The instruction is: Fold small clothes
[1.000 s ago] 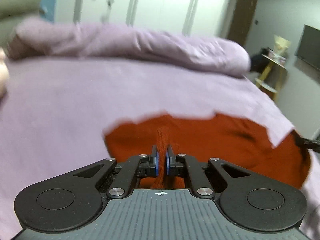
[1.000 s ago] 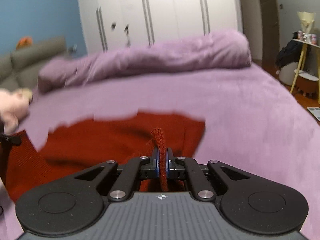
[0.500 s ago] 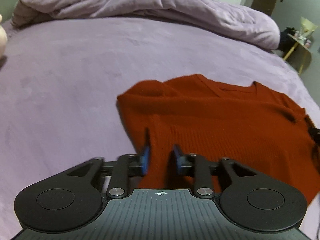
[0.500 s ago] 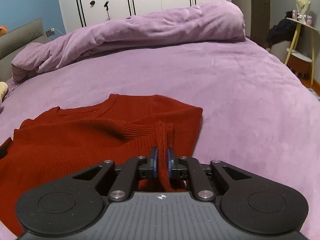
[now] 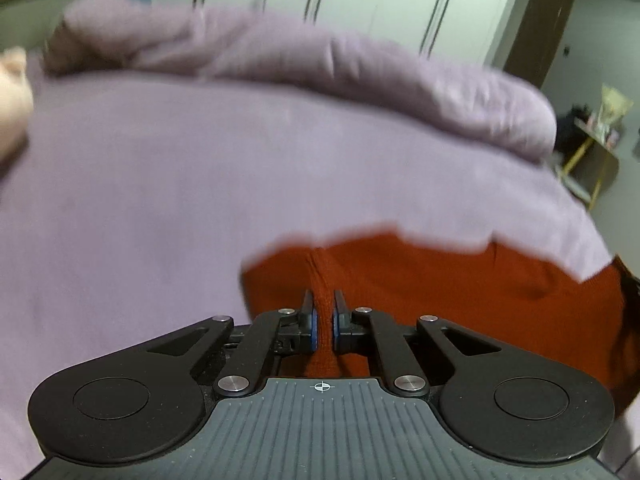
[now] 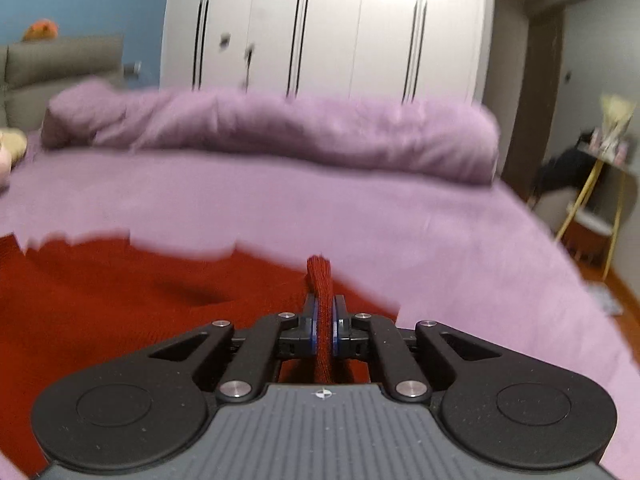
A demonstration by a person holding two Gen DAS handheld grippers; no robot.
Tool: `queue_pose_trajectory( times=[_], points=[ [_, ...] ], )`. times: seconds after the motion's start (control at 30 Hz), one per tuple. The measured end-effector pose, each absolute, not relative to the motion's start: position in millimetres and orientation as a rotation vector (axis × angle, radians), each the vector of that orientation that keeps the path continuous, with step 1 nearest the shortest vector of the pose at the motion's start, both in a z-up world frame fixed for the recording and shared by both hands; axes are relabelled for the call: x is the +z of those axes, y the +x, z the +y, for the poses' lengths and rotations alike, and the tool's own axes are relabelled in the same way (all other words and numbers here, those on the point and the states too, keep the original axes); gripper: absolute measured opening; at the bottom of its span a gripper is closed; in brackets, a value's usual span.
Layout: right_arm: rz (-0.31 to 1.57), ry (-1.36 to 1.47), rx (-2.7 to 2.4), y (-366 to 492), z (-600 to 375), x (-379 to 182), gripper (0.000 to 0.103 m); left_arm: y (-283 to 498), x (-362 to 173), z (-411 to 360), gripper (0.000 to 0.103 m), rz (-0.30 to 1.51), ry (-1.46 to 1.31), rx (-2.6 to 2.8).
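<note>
A rust-red knitted sweater lies on the purple bed. In the left wrist view, my left gripper is shut on a pinched ridge of the sweater near its left edge. The same sweater spreads to the left in the right wrist view, where my right gripper is shut on a raised fold of knit near the sweater's right edge. Both views are blurred by motion, and the sweater's far edge looks ragged from it.
A rolled purple duvet lies across the far side of the bed, before white wardrobe doors. A yellow-legged side table stands at the right beyond the bed's edge. A soft toy sits at the far left.
Half a second ago the left jaws stood apart over the sweater and the garment lay flat; now both grippers pinch folds again and the views have swung up, showing less sweater.
</note>
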State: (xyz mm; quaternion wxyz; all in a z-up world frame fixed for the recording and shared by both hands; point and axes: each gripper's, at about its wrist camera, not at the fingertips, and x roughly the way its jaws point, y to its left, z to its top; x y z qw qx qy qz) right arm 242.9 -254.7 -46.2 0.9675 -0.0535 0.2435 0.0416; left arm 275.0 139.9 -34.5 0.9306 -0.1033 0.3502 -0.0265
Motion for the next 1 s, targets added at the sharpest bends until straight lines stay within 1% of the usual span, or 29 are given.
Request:
queue_pose_trajectory(
  times=[0.13,0.23,0.27,0.3,0.37,0.4,0.43,0.47,0.53,0.63,0.73,0.8,0.87,1.0],
  points=[
    [0.425,-0.121,-0.011,270.3,-247.9,-31.8,0.005,310.3,-17.3,122.5,0.008,0.613,-0.114,0.022],
    [0.443,-0.127,-0.071,306.2,-241.7,-39.1,0.005,338.3,-30.3,104.5,0.009,0.600,-0.026,0.085],
    [0.450,-0.133,-0.085,316.3,-238.4,-44.1,0.005,347.9,-38.9,99.5,0.011,0.620,-0.013,0.099],
    [0.468,-0.135,-0.090,326.6,-235.6,-50.1,0.005,357.1,-48.7,95.7,0.015,0.656,0.000,0.116],
    [0.524,-0.130,-0.078,341.5,-234.6,-63.3,0.006,367.9,-64.5,91.4,0.028,0.718,0.026,0.168],
    [0.553,-0.141,-0.091,347.9,-230.3,-70.1,0.006,366.6,-68.3,89.5,0.031,0.732,0.032,0.184],
    [0.569,-0.155,-0.116,350.2,-228.1,-74.3,0.006,360.9,-69.4,87.6,0.043,0.730,0.021,0.173],
    [0.570,-0.157,-0.144,349.4,-226.7,-75.9,0.009,354.7,-69.0,85.6,0.059,0.714,0.001,0.141],
    [0.552,-0.095,-0.121,340.9,-220.9,-74.6,0.012,343.4,-69.1,78.6,0.071,0.671,-0.063,0.054],
    [0.563,0.059,0.085,329.3,-194.3,-77.8,0.012,348.1,-79.0,62.0,0.073,0.684,-0.118,-0.011],
    [0.630,0.203,0.332,330.3,-162.1,-92.4,0.013,364.2,-95.7,40.4,0.073,0.711,-0.074,0.001],
    [0.657,0.174,0.371,334.7,-144.5,-104.1,0.013,367.4,-107.3,34.3,0.073,0.737,-0.051,0.016],
    [0.639,0.089,0.324,339.3,-140.3,-112.6,0.013,370.3,-116.4,32.6,0.073,0.731,-0.004,0.040],
    [0.631,-0.022,0.146,353.9,-179.1,-121.8,0.012,371.7,-121.8,42.0,0.075,0.717,-0.012,0.053]
  ],
)
